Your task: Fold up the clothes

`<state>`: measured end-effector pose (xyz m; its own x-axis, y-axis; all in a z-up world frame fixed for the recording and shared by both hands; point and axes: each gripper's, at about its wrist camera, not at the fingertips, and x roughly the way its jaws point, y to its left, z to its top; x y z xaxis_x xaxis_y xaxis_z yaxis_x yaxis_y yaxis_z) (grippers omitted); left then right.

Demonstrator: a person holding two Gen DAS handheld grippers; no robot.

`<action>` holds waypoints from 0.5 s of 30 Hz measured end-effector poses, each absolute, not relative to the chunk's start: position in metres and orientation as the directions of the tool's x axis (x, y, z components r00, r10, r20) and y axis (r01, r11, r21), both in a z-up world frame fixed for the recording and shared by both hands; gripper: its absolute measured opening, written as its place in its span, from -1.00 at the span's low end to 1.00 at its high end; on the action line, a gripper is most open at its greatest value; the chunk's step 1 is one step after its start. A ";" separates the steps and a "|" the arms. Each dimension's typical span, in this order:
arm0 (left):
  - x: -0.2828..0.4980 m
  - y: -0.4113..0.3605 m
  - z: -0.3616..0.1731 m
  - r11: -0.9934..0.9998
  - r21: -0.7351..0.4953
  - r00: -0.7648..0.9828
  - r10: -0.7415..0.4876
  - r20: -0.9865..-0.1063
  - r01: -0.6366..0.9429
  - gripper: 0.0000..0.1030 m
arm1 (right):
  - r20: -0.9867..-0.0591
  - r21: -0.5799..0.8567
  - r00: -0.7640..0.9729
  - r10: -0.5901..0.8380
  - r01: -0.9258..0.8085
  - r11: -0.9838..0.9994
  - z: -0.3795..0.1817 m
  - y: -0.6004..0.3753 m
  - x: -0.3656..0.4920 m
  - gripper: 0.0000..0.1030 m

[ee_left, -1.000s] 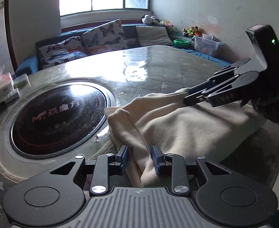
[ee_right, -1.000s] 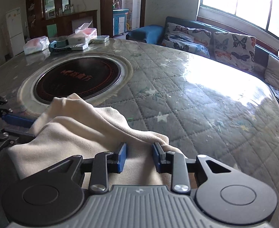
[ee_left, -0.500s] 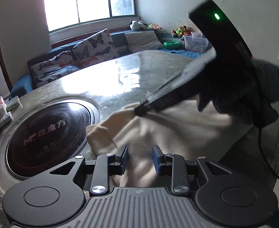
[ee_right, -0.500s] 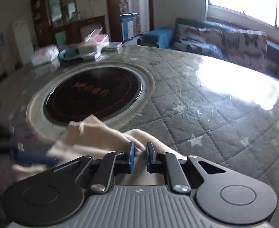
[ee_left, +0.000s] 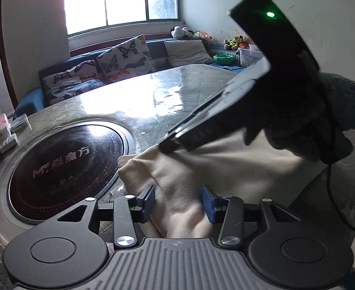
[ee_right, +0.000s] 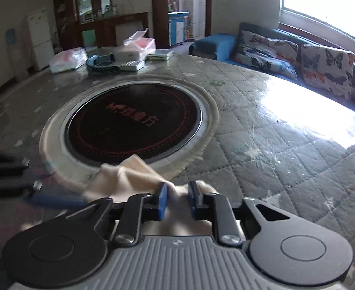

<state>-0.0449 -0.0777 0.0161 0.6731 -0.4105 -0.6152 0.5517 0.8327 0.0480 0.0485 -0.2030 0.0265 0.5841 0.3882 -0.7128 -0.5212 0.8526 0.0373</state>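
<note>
The cream fleece garment (ee_left: 213,166) lies bunched on the quilted surface (ee_right: 274,149), just beside the round black cooktop (ee_right: 134,120) set into it, with one corner reaching the cooktop's metal rim. The right gripper (ee_right: 177,199) has its blue-padded jaws narrowed around a raised ridge of the cloth; the fabric fills the gap between them, so it looks pinched, probably to carry that edge across as a fold. The left gripper (ee_left: 178,201) sits on the side of the garment away from the cooktop, jaws fairly wide with a fold of cloth lying loosely between them and not squeezed. That placement likely pins or steadies the near hem while the other side moves. In the left wrist view the right gripper reaches across above the garment toward the cooktop.
</note>
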 end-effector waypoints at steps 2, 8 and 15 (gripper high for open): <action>-0.043 -0.076 0.017 0.835 0.041 0.671 -0.411 -0.617 0.549 -0.11 | -0.705 0.063 0.584 0.401 -0.512 0.857 0.030 -0.206 0.052 -0.64; -0.036 -0.072 0.031 0.849 0.030 0.693 -0.411 -0.592 0.528 -0.11 | -0.659 0.066 0.641 0.393 -0.471 0.880 0.052 -0.232 0.037 -0.60; -0.012 -0.082 0.036 0.874 -0.011 0.707 -0.401 -0.583 0.486 -0.16 | -0.670 0.072 0.665 0.330 -0.385 0.920 0.049 -0.281 -0.002 -0.59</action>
